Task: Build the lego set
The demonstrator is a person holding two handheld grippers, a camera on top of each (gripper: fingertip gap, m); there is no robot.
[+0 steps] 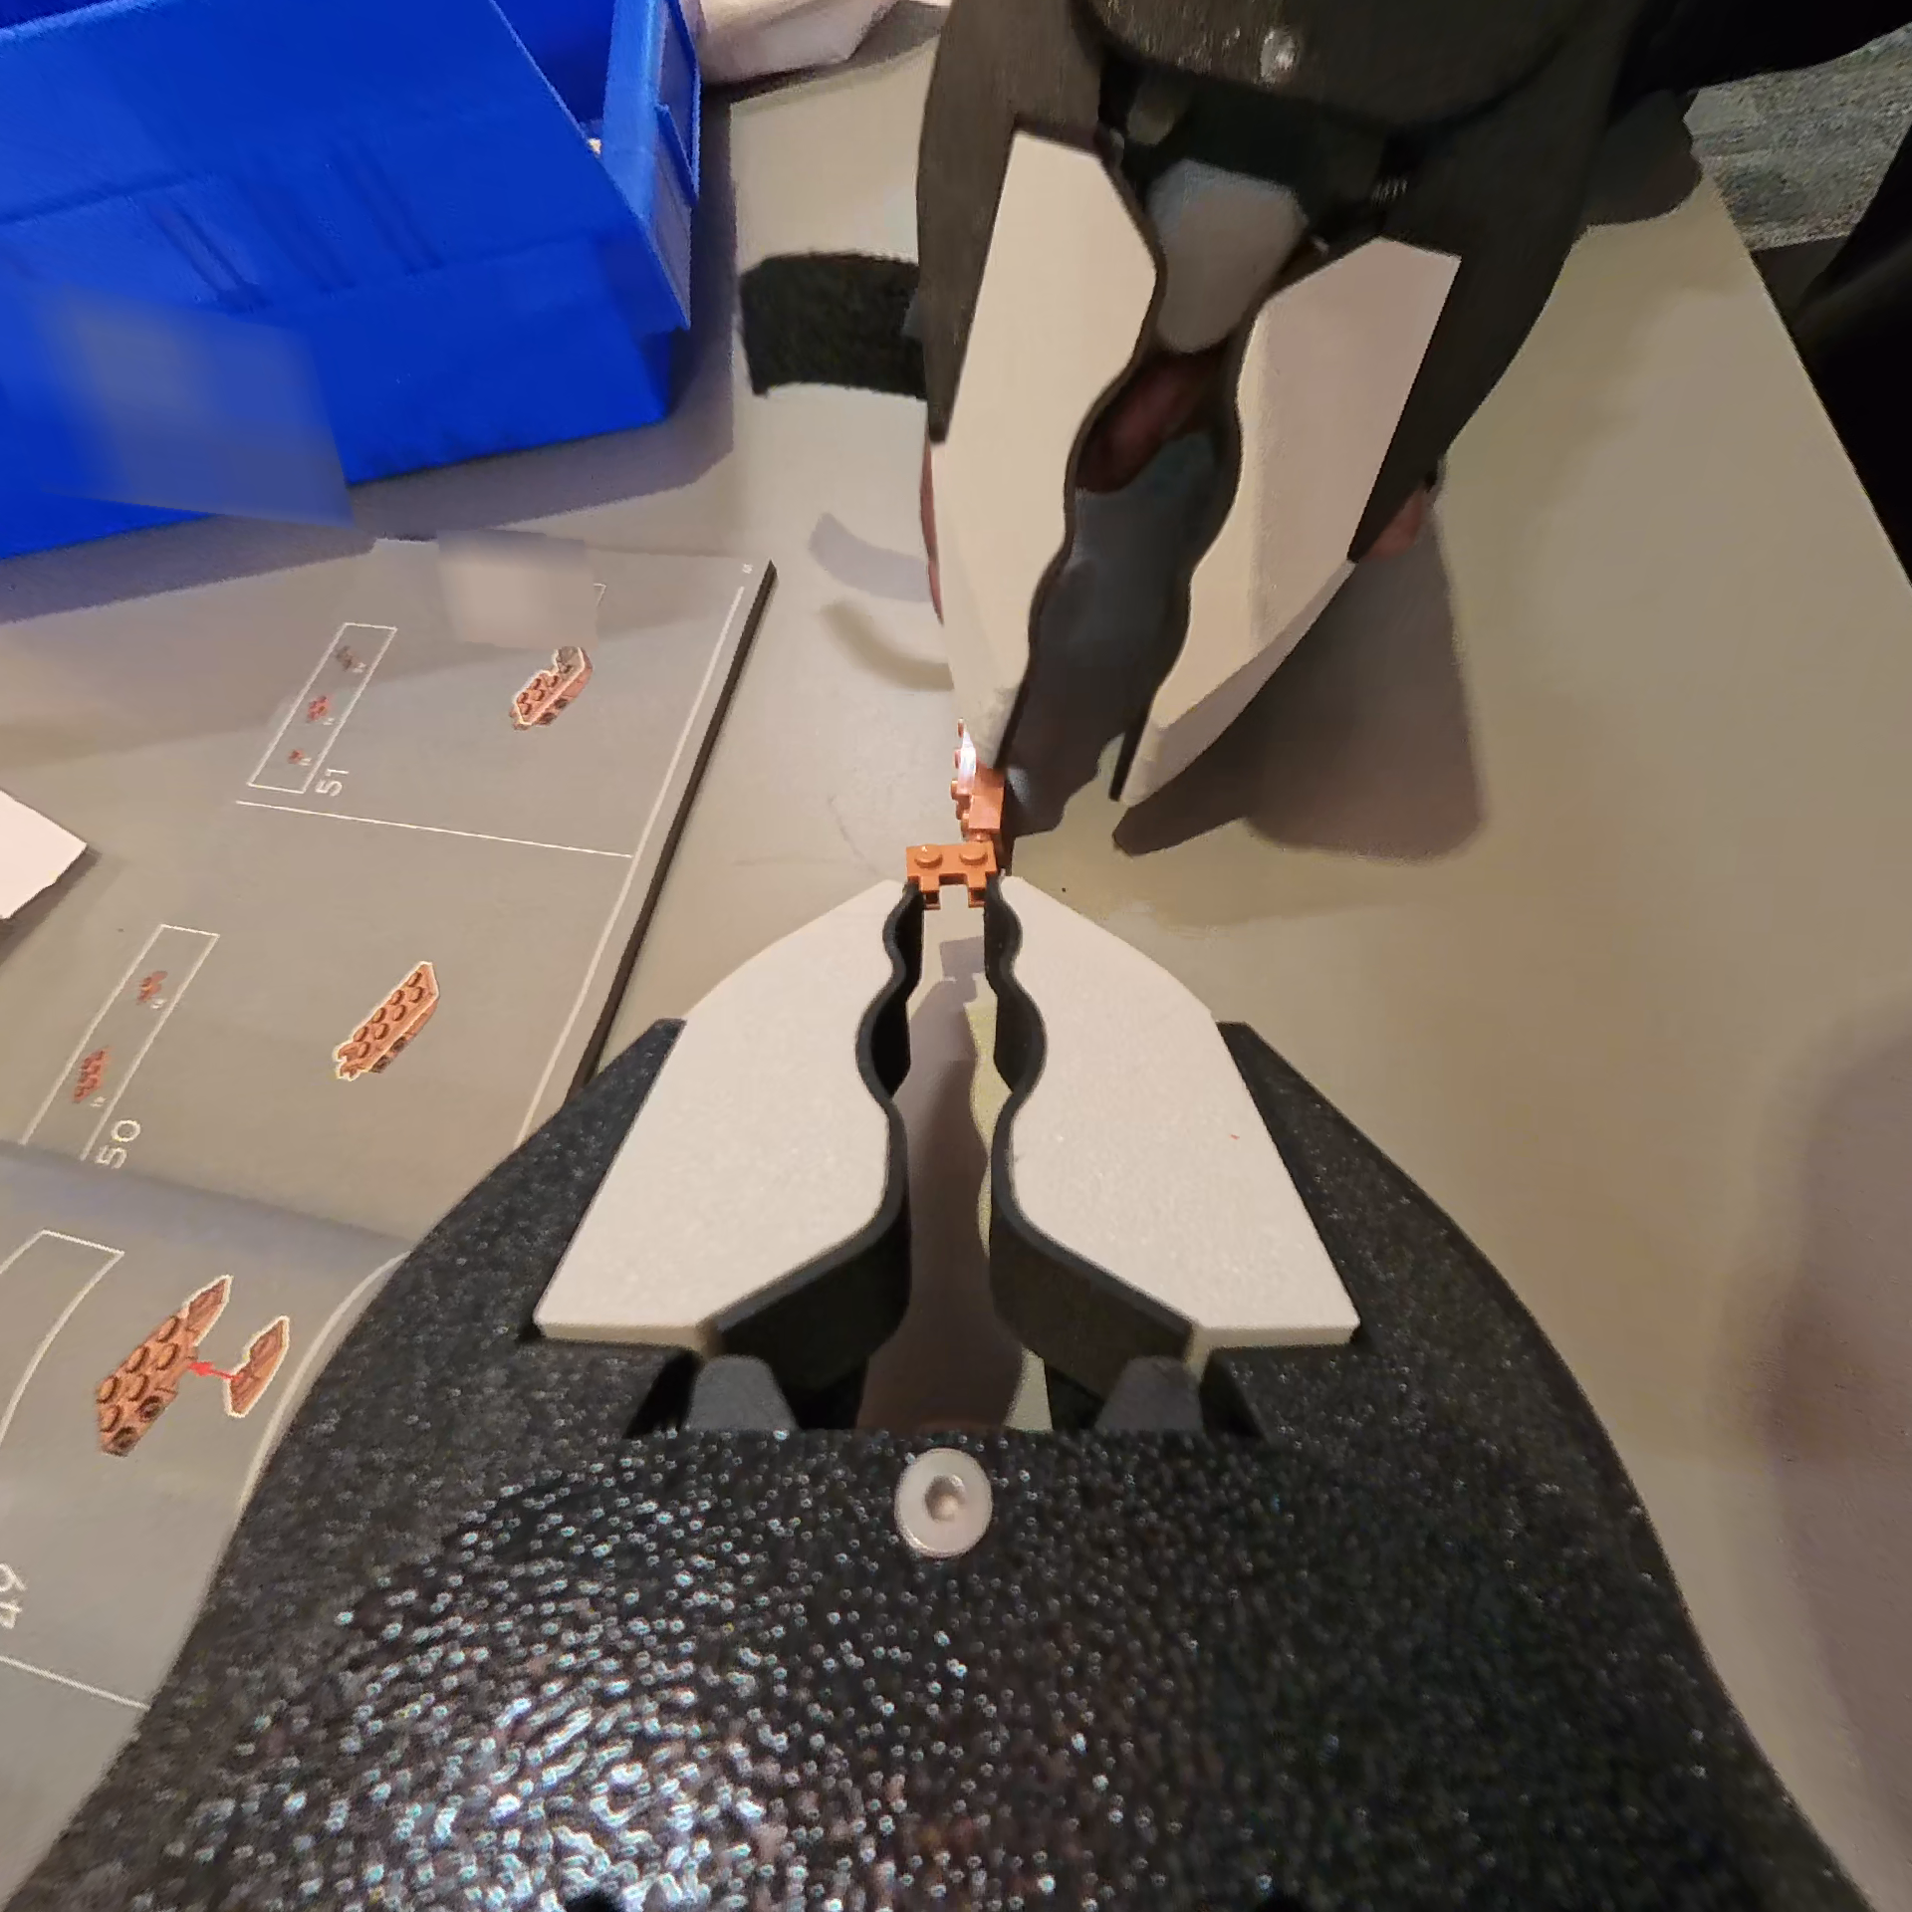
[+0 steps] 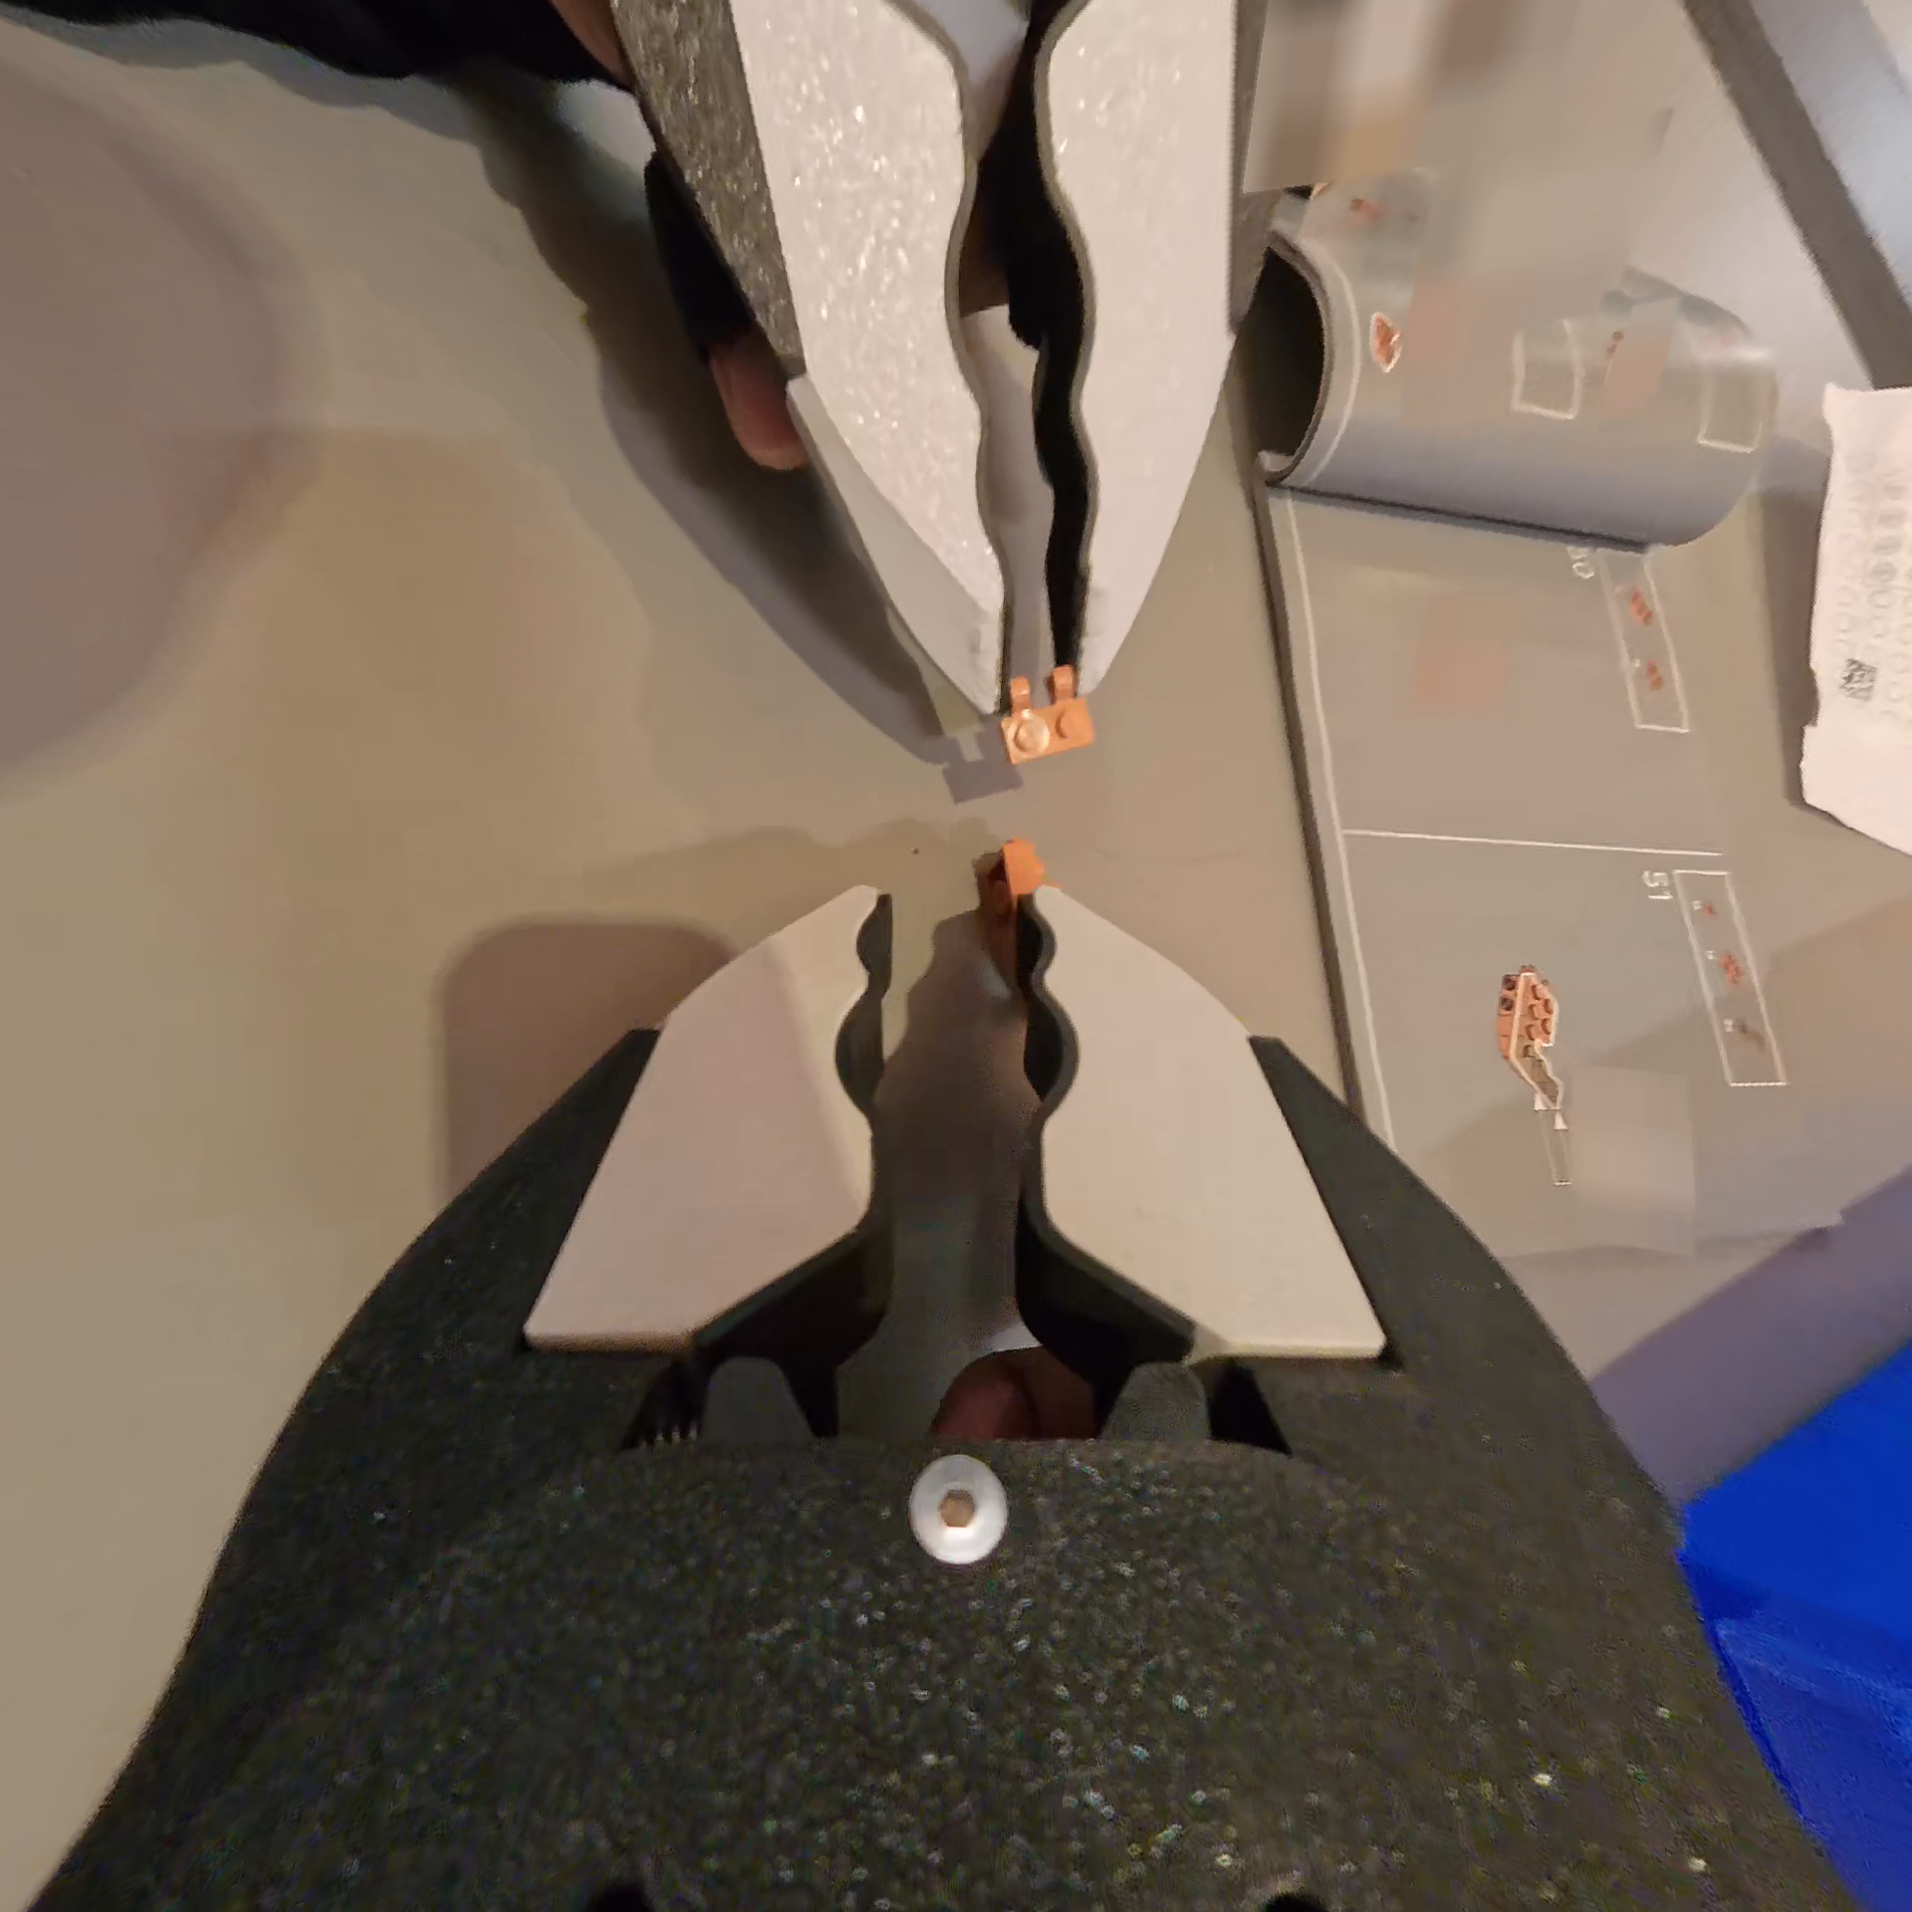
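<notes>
A: Small orange-brown clip plate (image 1: 954, 867): where does it sit?
B: At the very tip of the left gripper (image 1: 952, 902). Jaws narrow, pinching the plate by its two clip prongs. The studded half sticks out ahead of the jaws, clear of the bench (image 1: 1345, 1035).

A: Second piece?
B: Another orange-brown piece (image 2: 1019, 867), seen edge-on, at the tip of the right gripper (image 2: 957, 913). Those jaws are spread. The piece lies along one pad (image 2: 1038, 936); the opposite pad (image 2: 877, 923) stands clear of it, bench showing between. Whether the piece rests on the bench, cannot tell.

A: The two pieces, touching?
B: Tip to tip, just beside each other. The right wrist view shows a strip of bench between them, so apart.

A: Farther out?
B: Open instruction booklet (image 1: 414, 848), flat on the bench, to the left of the left jaws, with printed building steps. Beyond it, a blue bin (image 1: 310, 259). White paper sheet (image 2: 1862, 621) past the booklet, far to the right of the right jaws.
</notes>
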